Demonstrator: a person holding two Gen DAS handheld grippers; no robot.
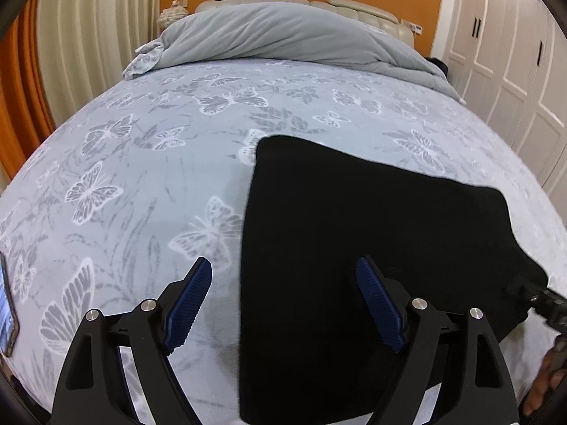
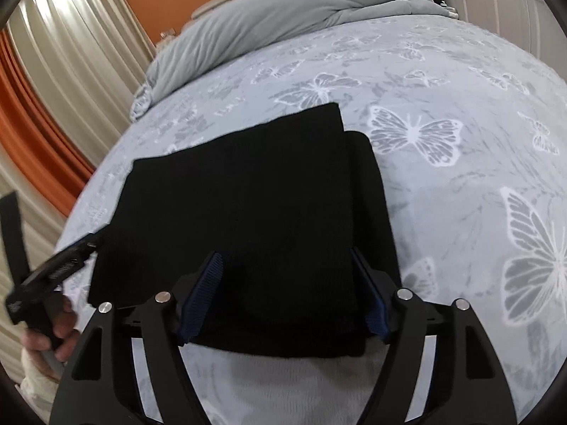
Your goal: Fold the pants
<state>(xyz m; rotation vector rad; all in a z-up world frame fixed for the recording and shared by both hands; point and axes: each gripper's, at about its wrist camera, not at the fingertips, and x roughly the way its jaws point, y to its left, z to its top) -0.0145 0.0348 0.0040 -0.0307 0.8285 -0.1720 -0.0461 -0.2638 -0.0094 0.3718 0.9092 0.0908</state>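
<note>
The black pants (image 1: 372, 255) lie folded on the bedsheet (image 1: 141, 177), filling the lower right of the left wrist view and the centre of the right wrist view (image 2: 248, 194). Their fabric is so dark that folds and seams are hard to make out; only a second layer shows, jutting at the top right edge in the right view. The lower edge of the pants runs off the bottom of the left view.

The left gripper (image 1: 283, 304) has its jaws wide apart, one blue pad (image 1: 187, 304) over the sheet, the other over the pants; whether they touch the cloth cannot be told. The right gripper (image 2: 283, 294) is also spread, its pads at either side of the near end of the pants, partly hidden by the cloth.

A grey duvet (image 1: 283, 35) is heaped at the top. A phone (image 1: 7, 308) is cut off at the left edge. In the right view, a hand (image 2: 53, 336) at lower left is blurred.
</note>
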